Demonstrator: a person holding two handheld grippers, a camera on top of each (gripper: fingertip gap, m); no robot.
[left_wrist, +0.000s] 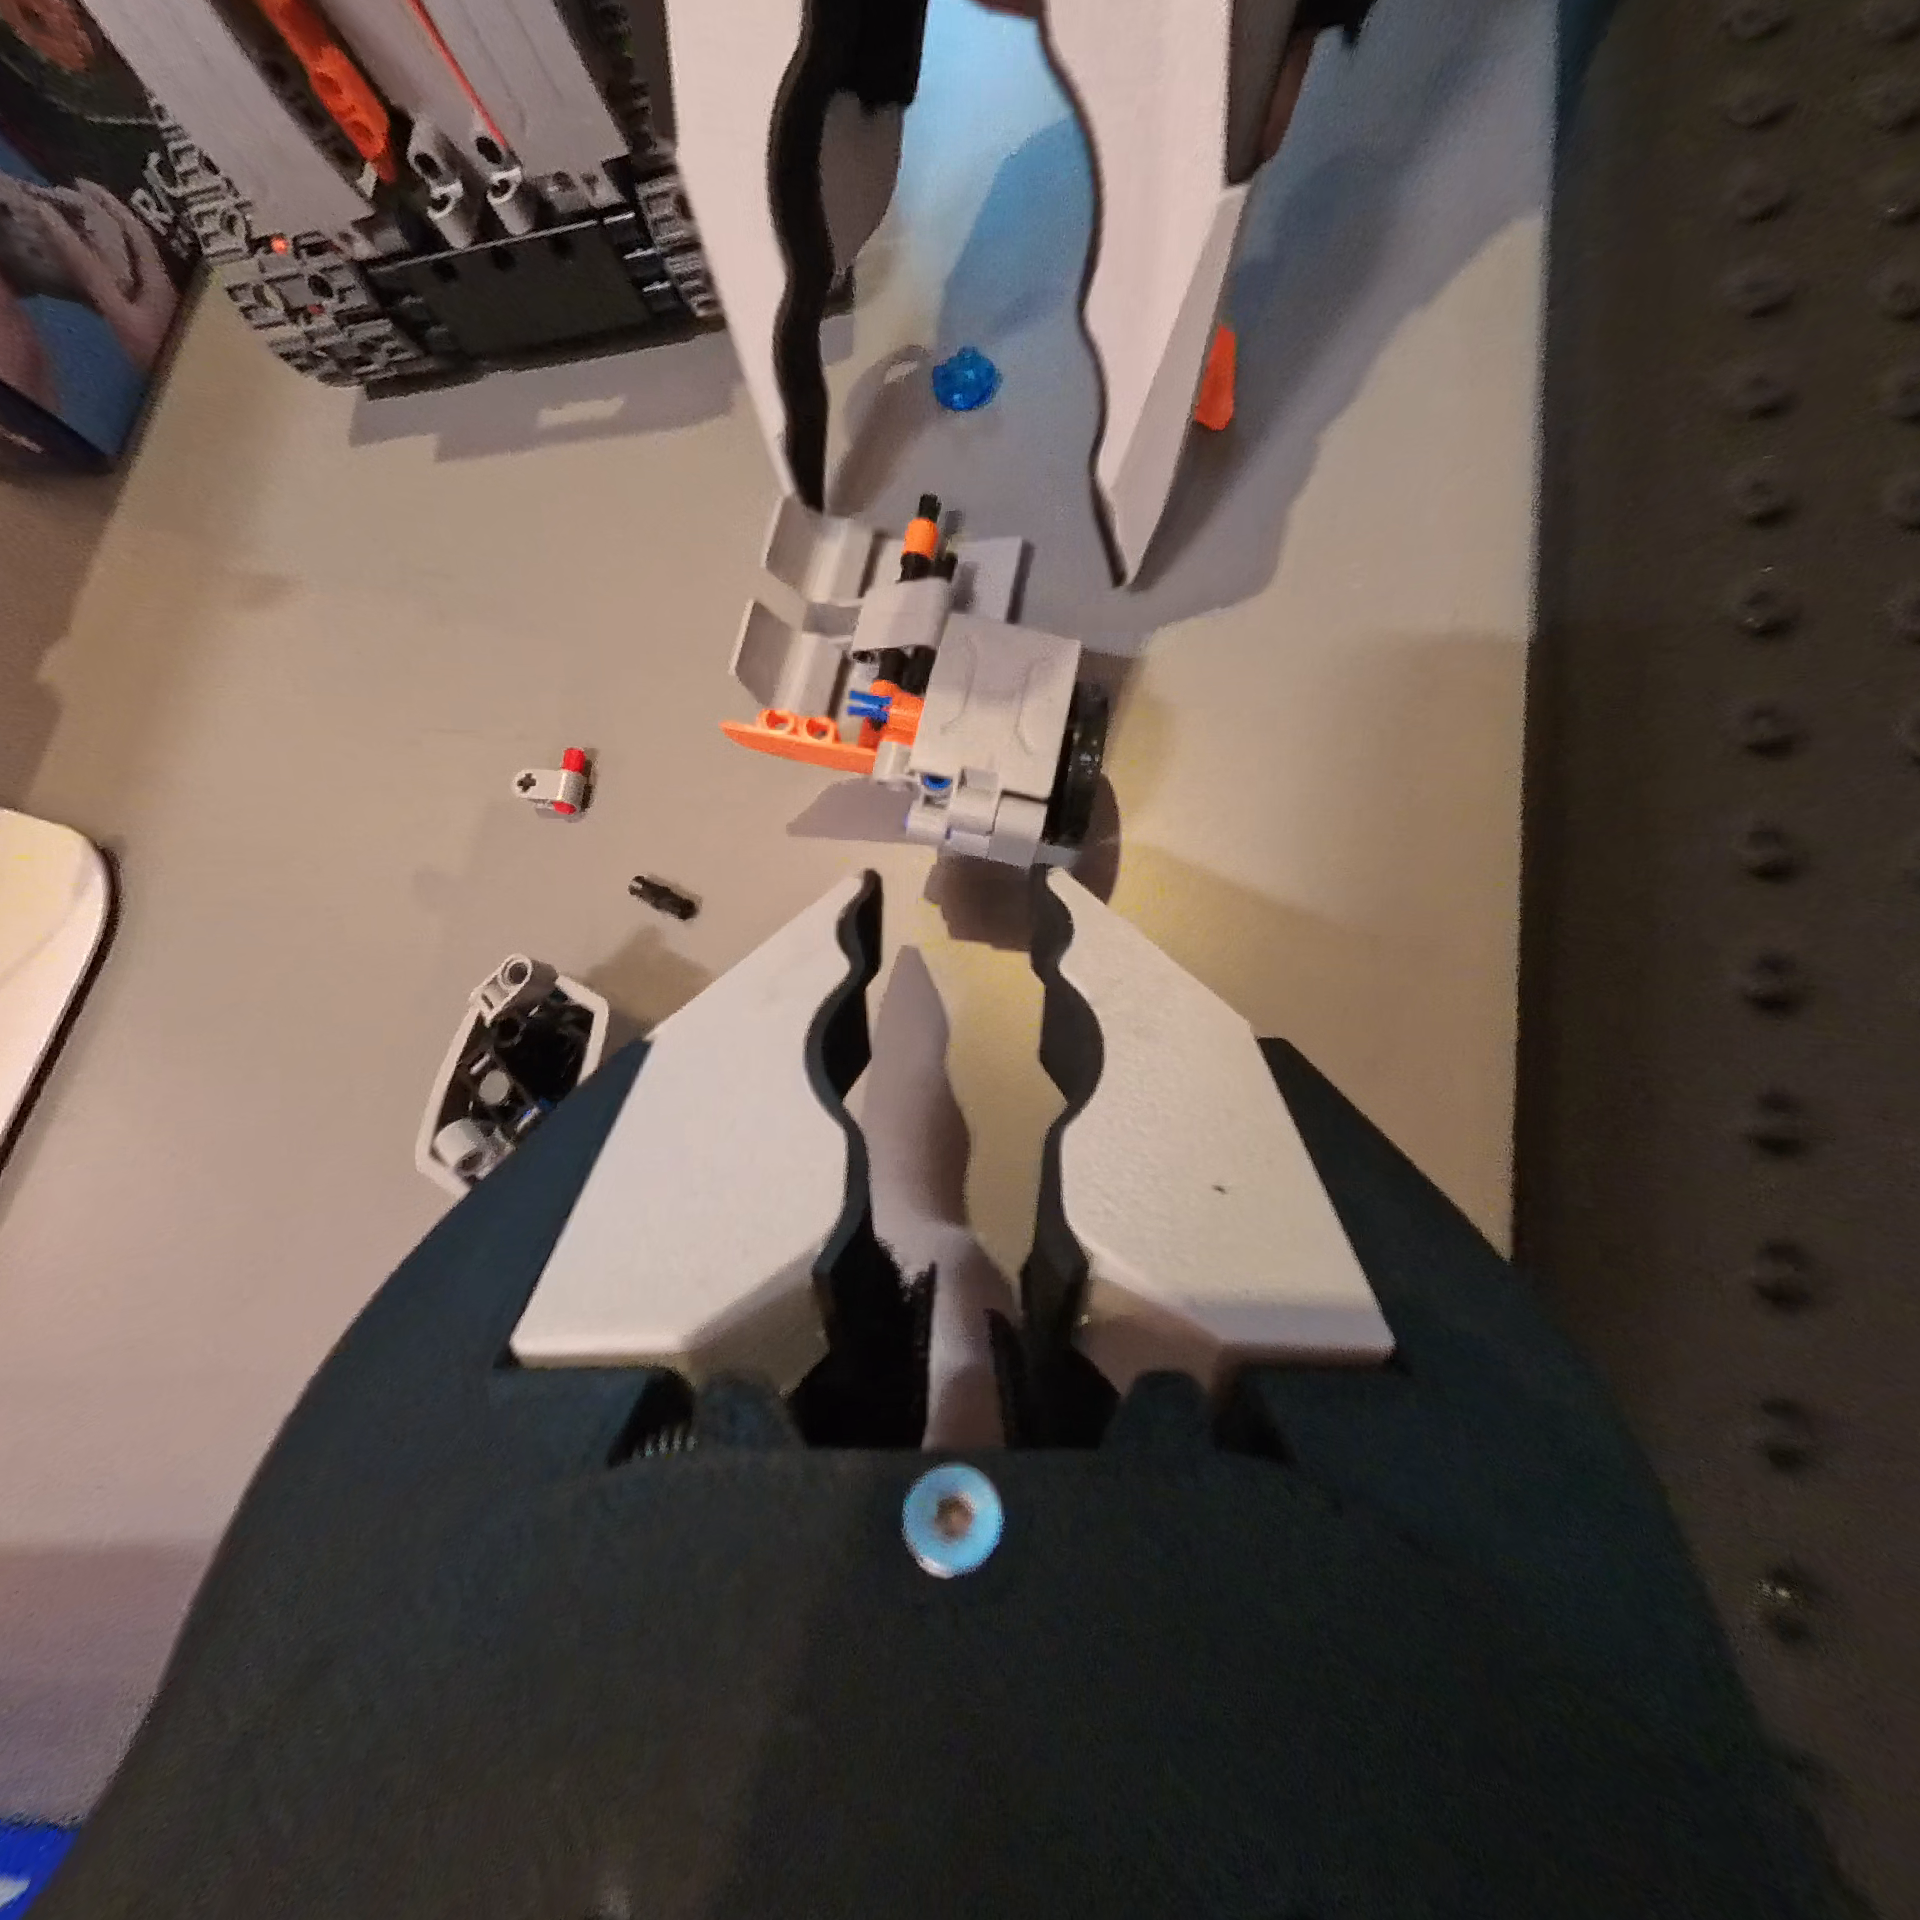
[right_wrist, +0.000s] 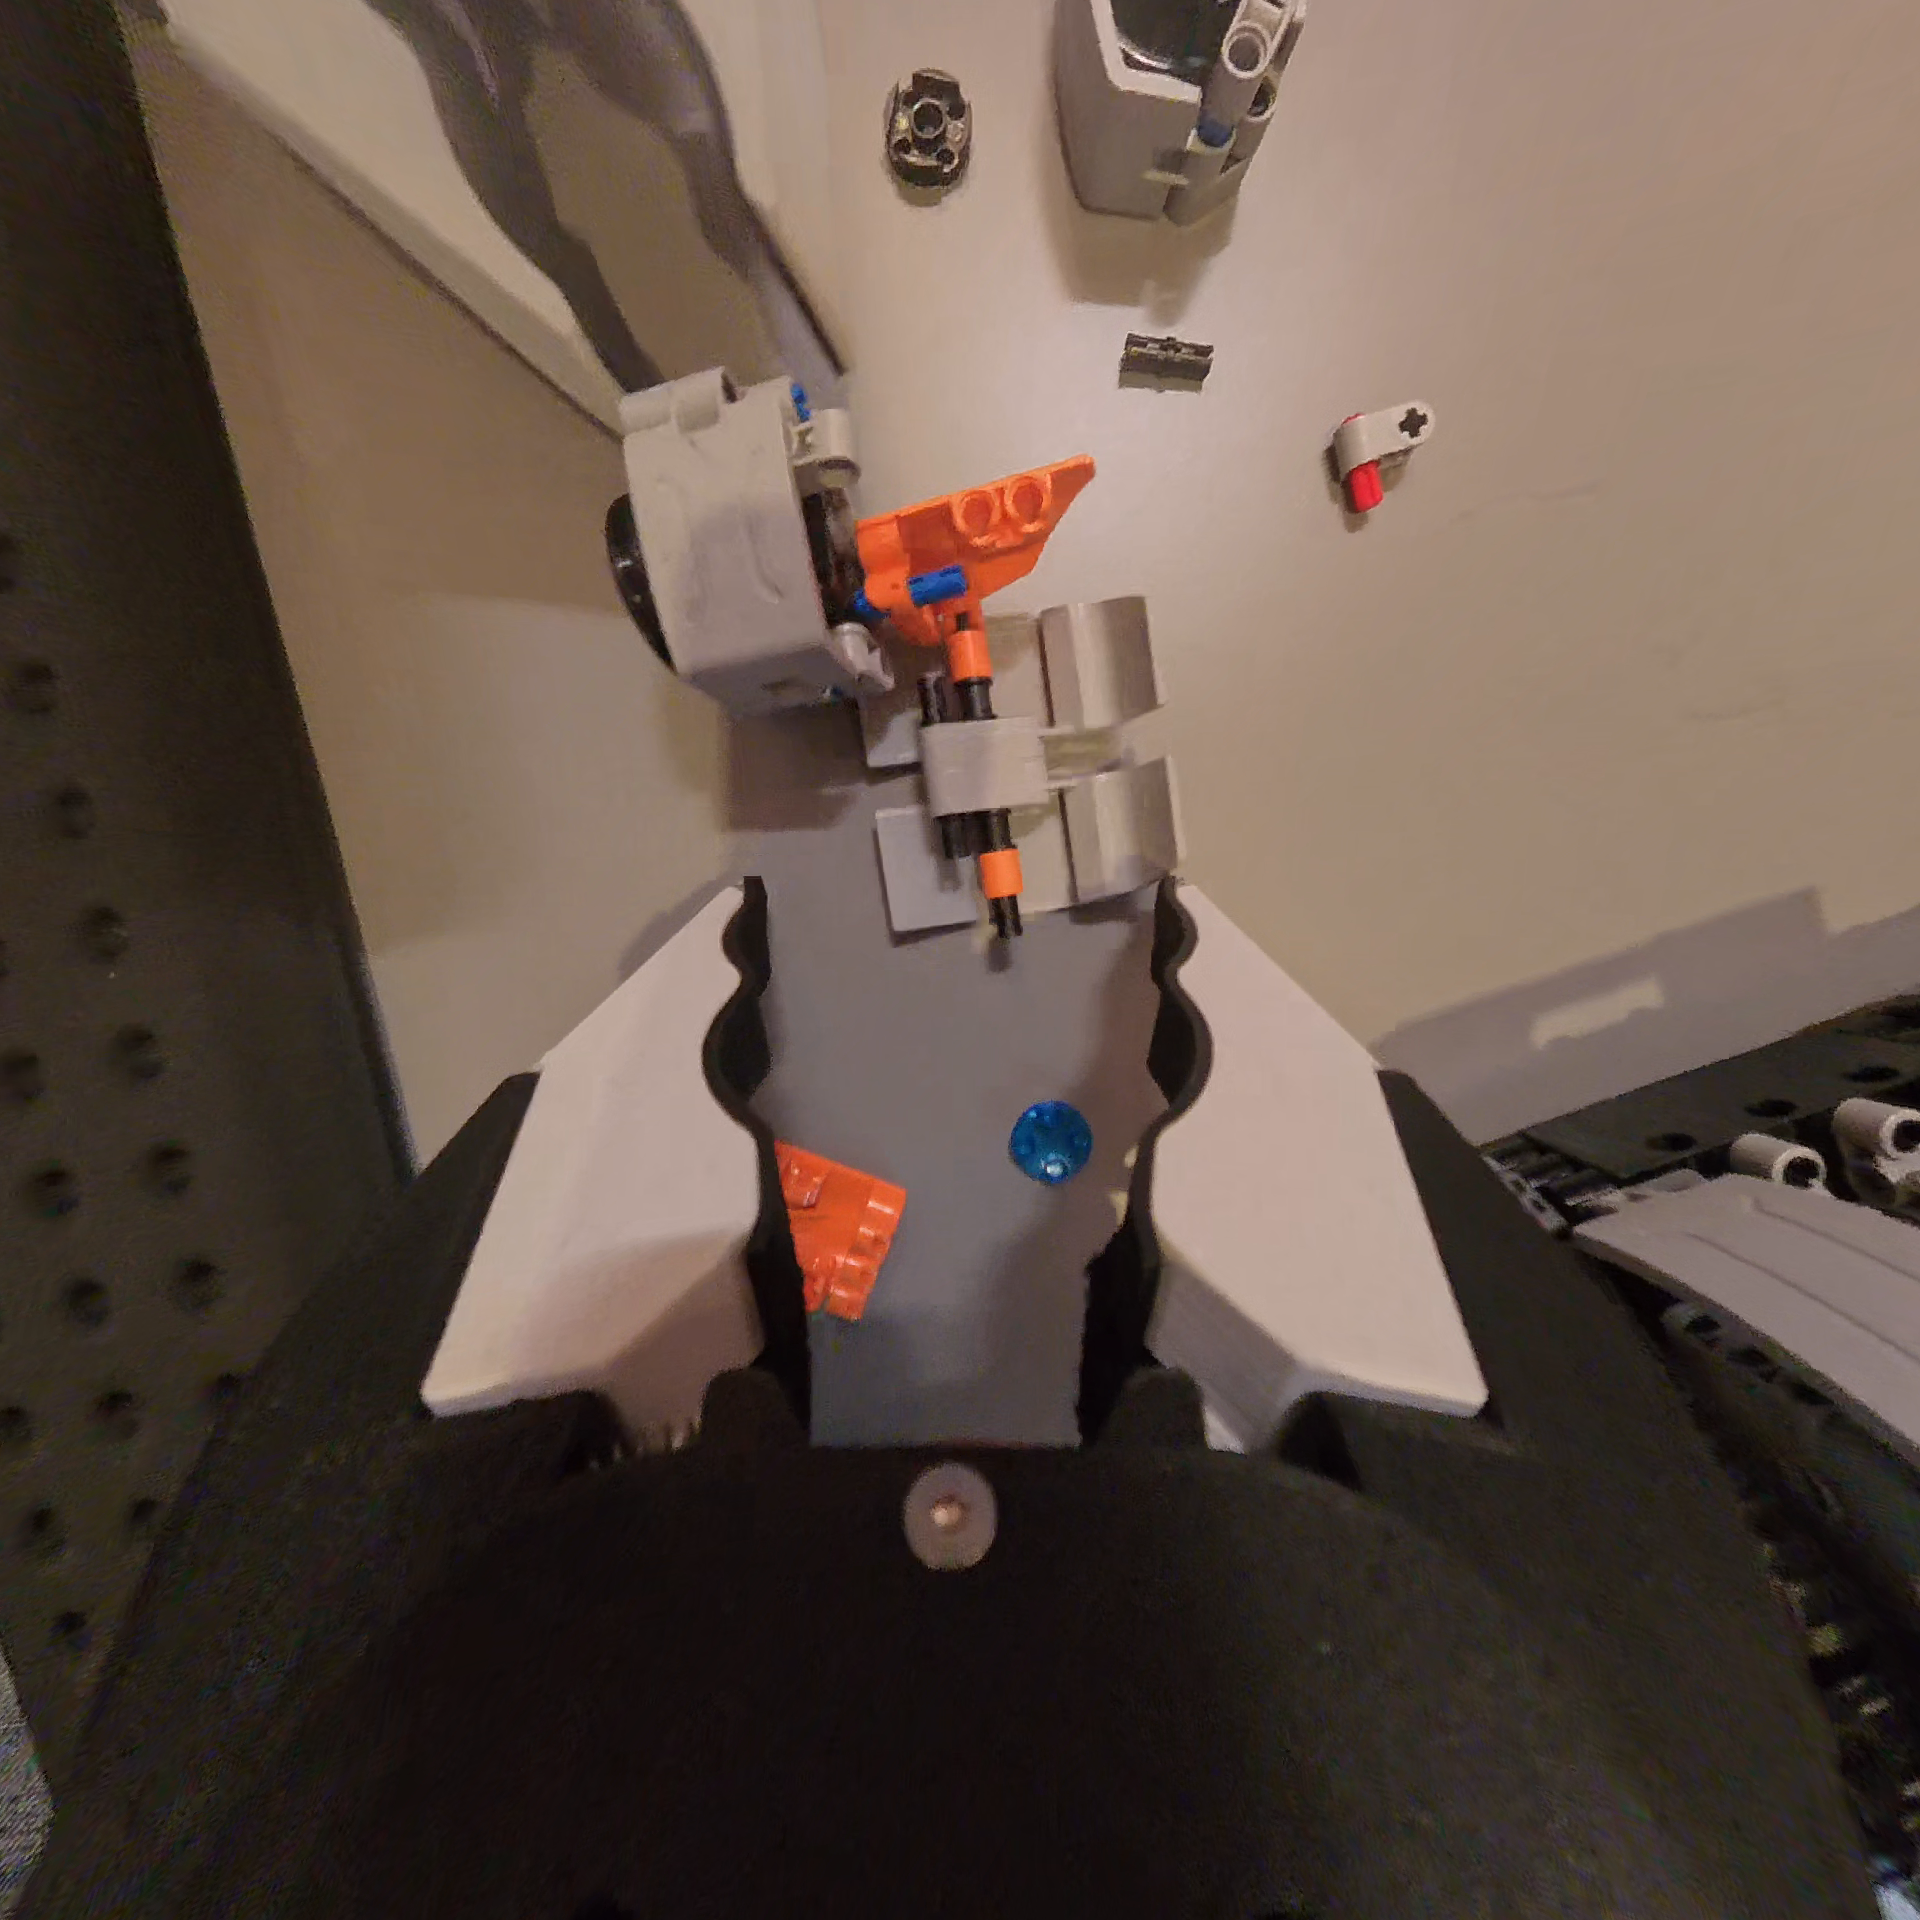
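Observation:
A small brick assembly of grey panels, an orange wing, orange and black axle parts and a black wheel lies on the beige table. My left gripper is open and empty, its tips just short of the assembly's wheel end. My right gripper is open and empty, its tips flanking the other end of the assembly, close to the curved grey panels. It shows opposite in the left wrist view. A blue round stud and an orange piece lie on the table between the right fingers.
A grey connector with a red pin, a black pin and a grey shell with parts in it lie to the left. A large grey and black model stands behind. A dark perforated panel borders the table. My hands' fingertips stand some 8 cm from each other. To the blue round stud: right tips about 5 cm, left tips about 15 cm. The left camera catches it too, in the left wrist view. The orange piece is closer to my right gripper, around 7 cm from its tips; the left tips are 15 cm off.

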